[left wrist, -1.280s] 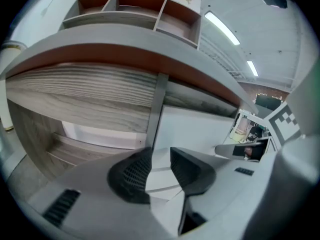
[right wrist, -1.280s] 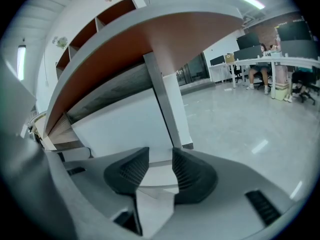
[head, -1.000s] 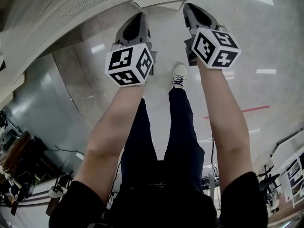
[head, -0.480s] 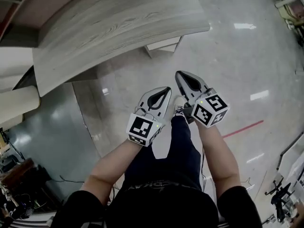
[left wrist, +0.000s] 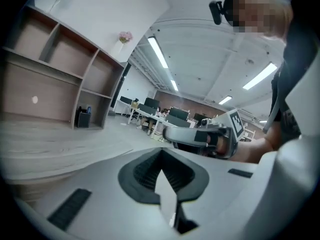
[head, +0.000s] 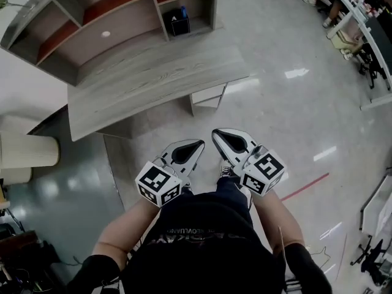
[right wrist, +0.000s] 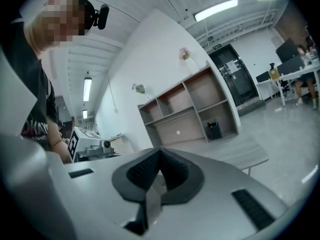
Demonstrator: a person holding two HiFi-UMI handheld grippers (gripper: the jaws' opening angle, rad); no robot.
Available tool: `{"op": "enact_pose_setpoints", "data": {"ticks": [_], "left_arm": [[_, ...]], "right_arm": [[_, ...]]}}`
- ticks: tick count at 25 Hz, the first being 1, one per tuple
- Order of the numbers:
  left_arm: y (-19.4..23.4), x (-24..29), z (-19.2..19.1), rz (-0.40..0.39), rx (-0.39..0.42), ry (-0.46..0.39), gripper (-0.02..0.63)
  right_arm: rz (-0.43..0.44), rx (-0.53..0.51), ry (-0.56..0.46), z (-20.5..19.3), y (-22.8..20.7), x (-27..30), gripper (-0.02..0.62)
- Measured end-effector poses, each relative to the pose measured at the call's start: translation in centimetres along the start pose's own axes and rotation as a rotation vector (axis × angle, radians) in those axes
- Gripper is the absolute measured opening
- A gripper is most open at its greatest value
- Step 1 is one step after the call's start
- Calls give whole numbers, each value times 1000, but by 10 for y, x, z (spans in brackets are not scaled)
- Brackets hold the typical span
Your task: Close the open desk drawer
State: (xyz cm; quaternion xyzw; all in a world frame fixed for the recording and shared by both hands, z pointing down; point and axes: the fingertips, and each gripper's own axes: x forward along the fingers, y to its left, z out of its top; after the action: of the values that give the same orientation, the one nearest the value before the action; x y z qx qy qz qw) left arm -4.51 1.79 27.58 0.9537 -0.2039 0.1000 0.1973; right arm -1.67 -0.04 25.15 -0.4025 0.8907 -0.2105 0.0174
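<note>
The grey wood desk (head: 153,75) stands ahead of me in the head view. A white drawer unit (head: 208,95) sticks out from under its front edge. My left gripper (head: 197,146) and right gripper (head: 218,135) are side by side close to my body, over the floor and well apart from the desk. Both are shut with nothing between their jaws. The left gripper view shows its jaws (left wrist: 161,153) pressed together, the desk top (left wrist: 45,144) beyond them and the right gripper (left wrist: 200,135) alongside. The right gripper view shows shut jaws (right wrist: 159,154) pointing toward the desk (right wrist: 240,154).
A brown-backed shelf unit (head: 122,17) rises behind the desk, with a dark bin (head: 178,24) in one compartment. A cream cylinder (head: 27,150) stands at the left. A red line (head: 306,186) crosses the glossy floor. Office desks with seated people (head: 349,17) are at the far right.
The head view has swung up from the floor and my legs to the desk and shelves. Both grippers have risen and pulled back toward my body, staying shut.
</note>
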Motion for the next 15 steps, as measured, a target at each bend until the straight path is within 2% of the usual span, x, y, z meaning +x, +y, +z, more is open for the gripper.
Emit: {"op": "enact_pose_setpoints", "data": {"ticks": [8,15], "left_arm": [[-15,-29,31,-55,-30,-53,11],[-25,-43,34,-83,33,-48,11]], "right_arm": [[19,-20,-5,24,44,-19,17],[20,39,-4,14,67,-27,17]]}}
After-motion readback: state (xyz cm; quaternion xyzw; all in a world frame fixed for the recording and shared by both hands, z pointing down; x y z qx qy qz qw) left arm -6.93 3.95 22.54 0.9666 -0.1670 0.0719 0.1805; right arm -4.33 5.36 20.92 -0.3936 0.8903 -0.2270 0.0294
